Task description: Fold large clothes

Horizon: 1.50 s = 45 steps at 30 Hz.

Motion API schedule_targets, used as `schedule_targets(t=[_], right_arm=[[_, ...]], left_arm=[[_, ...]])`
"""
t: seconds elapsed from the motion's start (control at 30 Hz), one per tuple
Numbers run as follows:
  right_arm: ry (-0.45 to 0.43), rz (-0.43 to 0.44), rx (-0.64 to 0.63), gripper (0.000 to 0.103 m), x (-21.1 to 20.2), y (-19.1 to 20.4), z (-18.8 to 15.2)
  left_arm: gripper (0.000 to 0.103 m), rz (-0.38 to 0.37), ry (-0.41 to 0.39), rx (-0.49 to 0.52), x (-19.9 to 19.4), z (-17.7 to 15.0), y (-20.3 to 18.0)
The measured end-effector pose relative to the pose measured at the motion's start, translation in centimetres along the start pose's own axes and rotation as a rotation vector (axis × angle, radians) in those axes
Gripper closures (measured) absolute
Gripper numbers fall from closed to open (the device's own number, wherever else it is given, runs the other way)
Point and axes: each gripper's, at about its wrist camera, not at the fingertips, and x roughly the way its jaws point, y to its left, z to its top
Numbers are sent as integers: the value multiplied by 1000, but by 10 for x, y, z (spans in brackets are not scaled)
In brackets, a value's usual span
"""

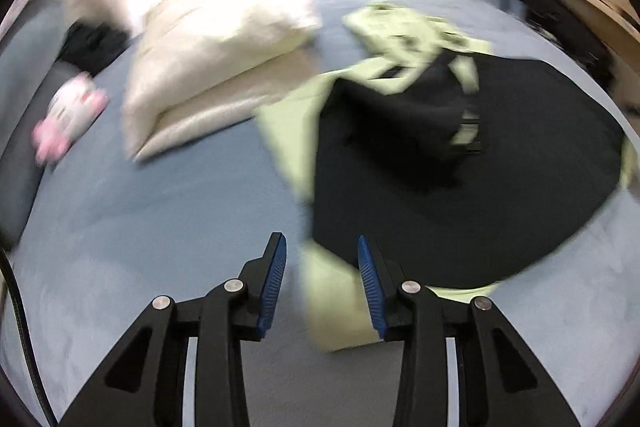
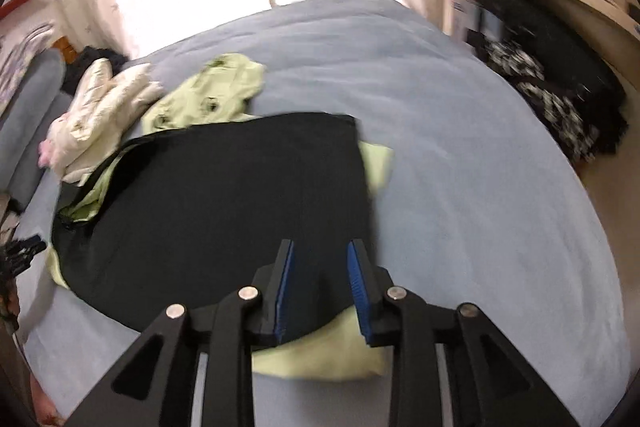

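Black garment [image 2: 224, 195] laid flat on bed [image 2: 460, 167], over green cloth [image 2: 320, 351]. Left gripper [image 1: 322, 283] and right gripper [image 2: 320, 285] both spread, nothing pinched. Step judged: between folds. Next: 2 edges to be pinched, then folded over.

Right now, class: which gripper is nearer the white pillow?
Left. The left gripper is over the bed just beside the white pillow; the right gripper hangs over the black garment, farther away.

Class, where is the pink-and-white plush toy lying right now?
In the left wrist view, the plush toy lies at the far left on the blue bed, left of the cream pillow.
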Motion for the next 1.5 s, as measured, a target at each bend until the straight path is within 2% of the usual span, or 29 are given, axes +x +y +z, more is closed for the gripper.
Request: schedule_targets(t=[0.07,0.2,0.3,0.4,0.5,0.57,0.6,0.67,0.73,0.77,0.83,0.9,0.97,1.1,1.2,1.33,1.5], right_arm=[[18,47,-13,76,16,15,4],[60,119,-54,76,59,55,16],[99,144,-70,76,91,77,26],[127,138,-69,76,120,87,37],[125,128,-44,76,141,87,55],[112,128,-11,76,148,84,67],[100,130,14,76,149,80,74],[80,123,47,76,145,70,82],[70,123,79,76,138,55,88],[65,129,98,76,133,45,90],[48,116,130,73,121,21,91],[29,95,158,52,114,0,92],[18,61,190,44,109,-23,91],[33,40,254,44,112,-50,88],[42,16,227,44,116,-50,87],[69,-1,181,44,122,-47,83],[85,44,225,44,130,-55,78]], left_arm=[[67,-43,3,122,7,3,-26],[68,-96,69,347,46,15,-78],[68,-121,72,379,66,33,-92],[68,-152,69,328,85,67,-89],[68,-88,19,249,100,101,-80],[68,13,-7,100,111,125,-60],[68,41,-7,-10,116,135,-41],[68,36,-2,-196,122,143,-8],[68,-24,5,-264,121,136,14],[68,-36,9,-248,117,129,16],[66,-15,2,-176,107,116,17],[60,4,-17,-114,95,101,22],[54,15,-26,-100,84,89,26],[53,31,-45,-154,73,86,56],[48,31,-42,-192,83,98,74],[43,-14,6,-167,100,107,77],[43,10,69,-185,141,115,76]])
